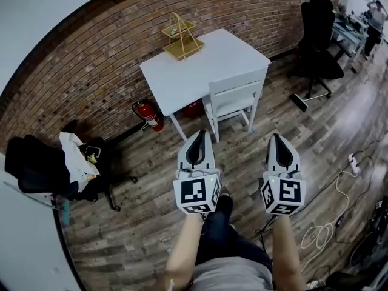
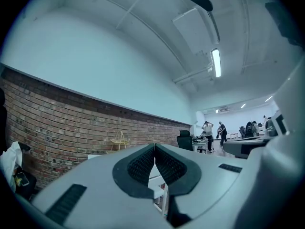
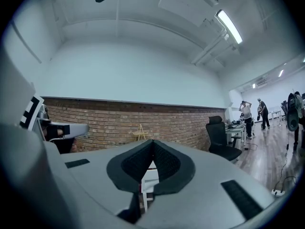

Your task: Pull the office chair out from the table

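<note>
The left tool (image 1: 198,137) and the right tool (image 1: 277,140) are held level and side by side, apart from each other. On both, the jaws are pressed together at the tips, and nothing is gripped between them.

A white chair (image 1: 233,99) is seen just ahead of the two tools, somewhat nearer the left tool, with its back turned toward them. It is not touched by either tool. The chair is tucked against the near edge of a white surface (image 1: 206,62), which stands beyond it against a brick wall (image 1: 91,65).

A yellow wire rack (image 1: 180,38) is carried at the far side of the surface. A red fire extinguisher (image 1: 147,115) stands on the wooden floor (image 1: 151,193) ahead and to the left of the left tool, beside a leg of the surface. A black office chair (image 1: 318,35) is placed well ahead and to the right of the right tool, apart from the white surface.
</note>
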Motion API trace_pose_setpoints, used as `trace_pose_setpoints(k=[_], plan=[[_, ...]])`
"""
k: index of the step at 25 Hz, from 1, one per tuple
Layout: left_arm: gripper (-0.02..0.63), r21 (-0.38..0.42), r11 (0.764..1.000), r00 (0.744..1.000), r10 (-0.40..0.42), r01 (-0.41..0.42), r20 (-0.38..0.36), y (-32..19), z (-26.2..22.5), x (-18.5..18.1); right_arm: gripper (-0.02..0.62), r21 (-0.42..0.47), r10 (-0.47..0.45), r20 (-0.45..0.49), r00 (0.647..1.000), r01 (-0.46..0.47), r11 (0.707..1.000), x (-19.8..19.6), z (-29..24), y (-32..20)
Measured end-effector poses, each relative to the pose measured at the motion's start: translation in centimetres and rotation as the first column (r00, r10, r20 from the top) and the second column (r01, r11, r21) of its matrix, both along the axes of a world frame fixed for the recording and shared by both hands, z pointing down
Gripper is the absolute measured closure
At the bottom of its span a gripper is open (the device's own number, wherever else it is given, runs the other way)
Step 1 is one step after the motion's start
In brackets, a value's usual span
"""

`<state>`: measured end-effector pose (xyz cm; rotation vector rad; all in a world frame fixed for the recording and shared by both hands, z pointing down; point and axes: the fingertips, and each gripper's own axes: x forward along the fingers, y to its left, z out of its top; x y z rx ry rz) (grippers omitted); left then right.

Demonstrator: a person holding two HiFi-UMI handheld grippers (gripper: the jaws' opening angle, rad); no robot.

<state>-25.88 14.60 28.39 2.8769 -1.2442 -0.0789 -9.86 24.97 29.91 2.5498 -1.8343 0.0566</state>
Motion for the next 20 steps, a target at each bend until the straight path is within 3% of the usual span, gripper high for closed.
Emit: trace_pose_setpoints(k=[20], plan=[[0.591,0.005,1.000,1.000,0.019,-0.019,0.012,-10.4,0.2,7.0,0.581,-0.002,0.012,-0.008,1.000,-0.012,1.000,6.2,-0.5,-10.1]])
